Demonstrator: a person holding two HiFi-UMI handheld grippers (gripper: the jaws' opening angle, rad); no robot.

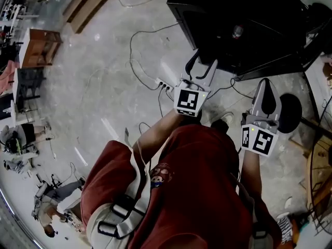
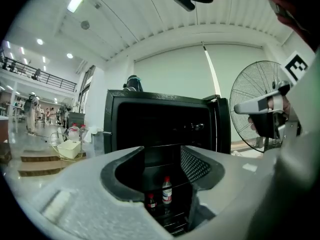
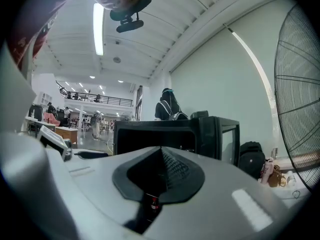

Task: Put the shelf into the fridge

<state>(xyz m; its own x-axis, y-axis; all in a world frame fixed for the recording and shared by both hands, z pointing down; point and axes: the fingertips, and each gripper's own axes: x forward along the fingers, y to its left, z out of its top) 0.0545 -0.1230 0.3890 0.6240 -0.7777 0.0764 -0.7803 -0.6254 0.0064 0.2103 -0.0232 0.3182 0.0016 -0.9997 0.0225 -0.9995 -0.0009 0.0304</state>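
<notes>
Where the fridge (image 2: pixel 161 126) opens, darkness hides all but two bottles (image 2: pixel 167 191).

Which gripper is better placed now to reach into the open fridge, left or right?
Left, I think. The left gripper has its jaws apart and looks straight into the open fridge. The right gripper has its jaws together and would need to open first. Neither holds a shelf.

I count two tools, my left tool (image 1: pixel 204 66) and my right tool (image 1: pixel 264 90), one black fridge (image 2: pixel 160 119), two bottles inside it, a taller bottle (image 2: pixel 167 191) and a shorter bottle (image 2: pixel 150 202), and one fan (image 2: pixel 250 91).
</notes>
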